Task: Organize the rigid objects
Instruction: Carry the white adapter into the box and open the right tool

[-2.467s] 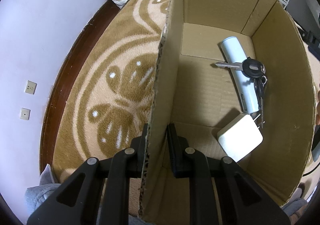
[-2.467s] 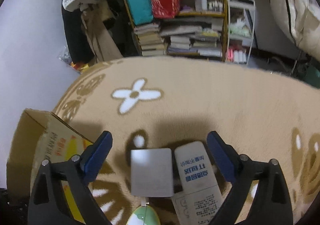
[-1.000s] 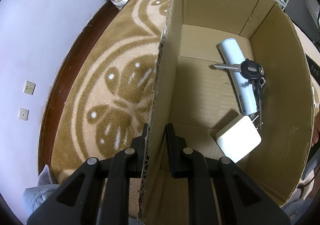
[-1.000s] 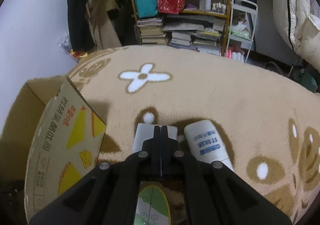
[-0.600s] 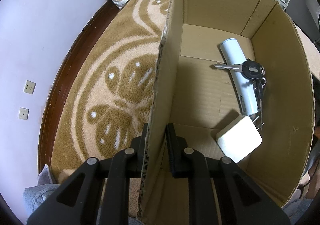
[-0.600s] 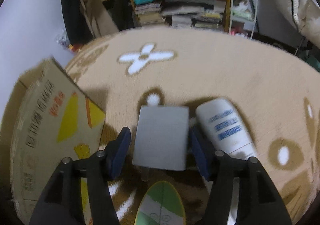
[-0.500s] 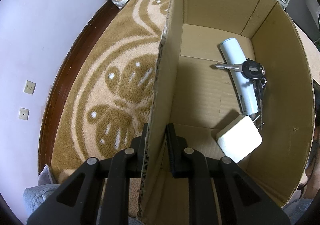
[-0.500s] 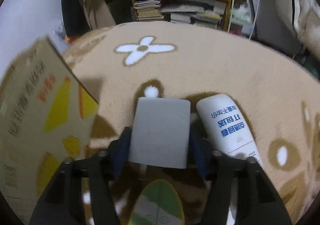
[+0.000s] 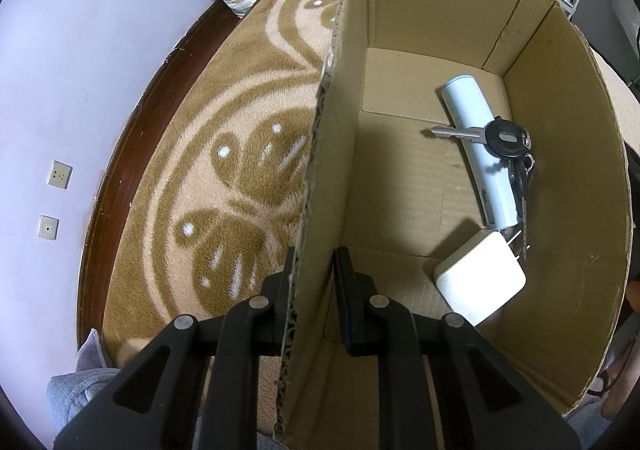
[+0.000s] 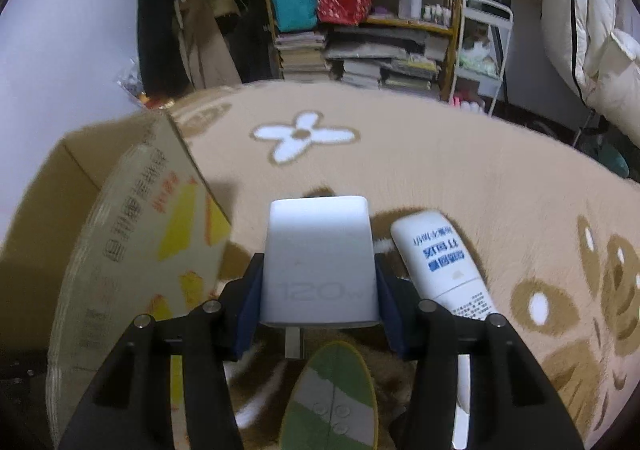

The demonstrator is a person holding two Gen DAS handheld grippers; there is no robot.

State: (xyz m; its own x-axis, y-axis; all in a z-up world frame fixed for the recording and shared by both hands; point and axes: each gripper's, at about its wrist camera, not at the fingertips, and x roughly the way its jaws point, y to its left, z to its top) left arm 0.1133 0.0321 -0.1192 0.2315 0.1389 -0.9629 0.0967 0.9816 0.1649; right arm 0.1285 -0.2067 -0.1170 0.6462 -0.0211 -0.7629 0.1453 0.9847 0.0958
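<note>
Fingers [image 10: 249, 302] of right gripper [image 10: 318, 300] clamp charger [image 10: 319, 262] marked "120W".

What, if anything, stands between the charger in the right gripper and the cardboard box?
Nothing visible: the grey charger sits clamped in the right gripper, beside the cardboard box, whose top is open.
</note>
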